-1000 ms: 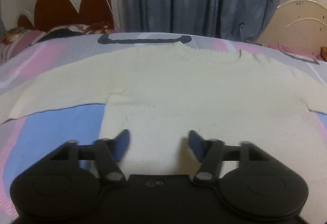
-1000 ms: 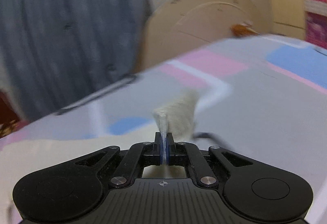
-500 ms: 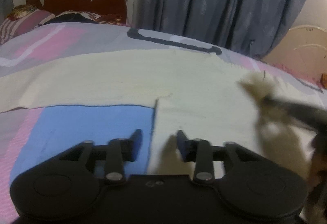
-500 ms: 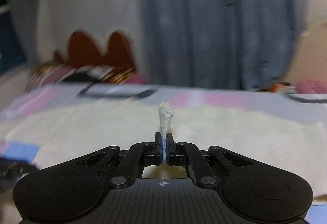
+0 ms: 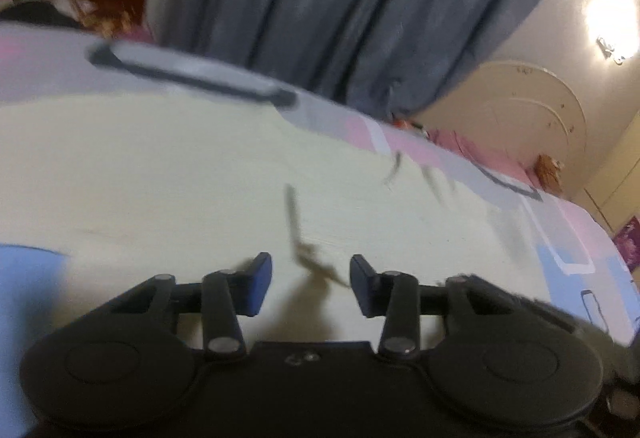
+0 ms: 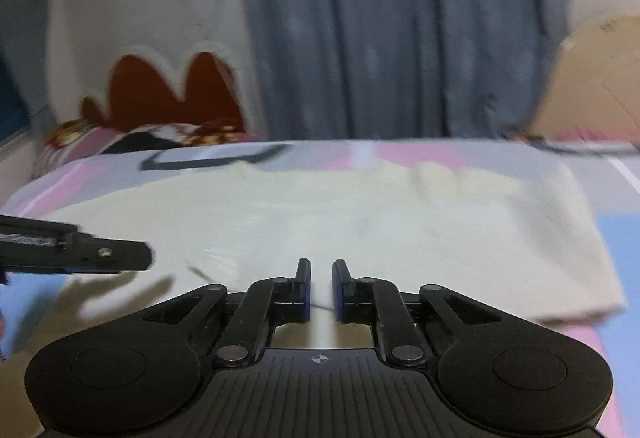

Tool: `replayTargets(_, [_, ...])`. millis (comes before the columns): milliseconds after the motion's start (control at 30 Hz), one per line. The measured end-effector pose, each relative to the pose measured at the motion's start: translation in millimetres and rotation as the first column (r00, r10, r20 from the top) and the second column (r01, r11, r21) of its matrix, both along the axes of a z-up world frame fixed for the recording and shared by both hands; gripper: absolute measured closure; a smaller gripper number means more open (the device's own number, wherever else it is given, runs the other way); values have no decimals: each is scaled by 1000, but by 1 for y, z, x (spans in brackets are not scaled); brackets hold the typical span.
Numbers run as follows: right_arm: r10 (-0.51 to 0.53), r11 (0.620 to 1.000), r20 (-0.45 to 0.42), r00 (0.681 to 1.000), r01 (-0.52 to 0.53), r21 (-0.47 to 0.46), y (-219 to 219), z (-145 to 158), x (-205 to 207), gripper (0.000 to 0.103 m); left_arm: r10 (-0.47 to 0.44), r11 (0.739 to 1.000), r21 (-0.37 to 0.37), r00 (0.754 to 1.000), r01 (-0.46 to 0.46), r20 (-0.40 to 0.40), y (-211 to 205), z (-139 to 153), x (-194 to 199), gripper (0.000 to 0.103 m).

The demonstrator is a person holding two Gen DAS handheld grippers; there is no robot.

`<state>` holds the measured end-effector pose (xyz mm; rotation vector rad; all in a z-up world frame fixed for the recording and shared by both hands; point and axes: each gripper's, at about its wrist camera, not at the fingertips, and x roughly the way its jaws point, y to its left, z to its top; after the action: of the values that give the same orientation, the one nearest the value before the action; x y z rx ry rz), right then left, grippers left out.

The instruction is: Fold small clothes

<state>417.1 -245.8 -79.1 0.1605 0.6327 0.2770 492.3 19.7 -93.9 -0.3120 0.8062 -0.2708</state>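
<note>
Sweater (image 6: 360, 222) is what matters here: cream, knitted, spread flat on the patterned bedsheet (image 6: 624, 238), filling the middle band of both wrist views. In the right wrist view its long axis runs side to side across the frame, with a doubled-over edge ending in a blunt corner at the lower right and the neckline toward the curtain (image 6: 400, 30) at the top. The right gripper (image 6: 321, 290) sits low over the near edge at the bottom centre, its jaws parted by a narrow gap with nothing between them; the cloth lies directly ahead of and beneath the fingertips. The left gripper (image 5: 310, 286) appears in its own view with jaws spread wide and empty, also over the garment, and it enters the right wrist view from the middle left edge, so it lies nearer the unfolded left side. A dark thread-like mark just ahead of the left jaws is too blurred to identify. Judging from this layout, the next fold most likely belongs to the left claw, drawing the left portion rightward across the body.
</note>
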Motion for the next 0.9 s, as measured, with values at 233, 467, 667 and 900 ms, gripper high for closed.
replayTargets(233, [-59,998,-78,995,60,7,-45,0,-10,91,4,1000,-15,1000,-4,-5,-8,-8,24,100])
replayTargets(467, [-67,997,-74,995,69,25,-47,1,-9,91,119,989,77,989,-126,84,57,13,0,100])
replayTargets(667, [-67,997,-70,995,68,21,-48,-3,-9,91,136,985,101,989,-141,54,72,3,-1,100])
replayTargets(900, [-74,997,-71,995,76,15,-49,-3,-10,91,144,981,119,986,-154,83,75,6,-9,100])
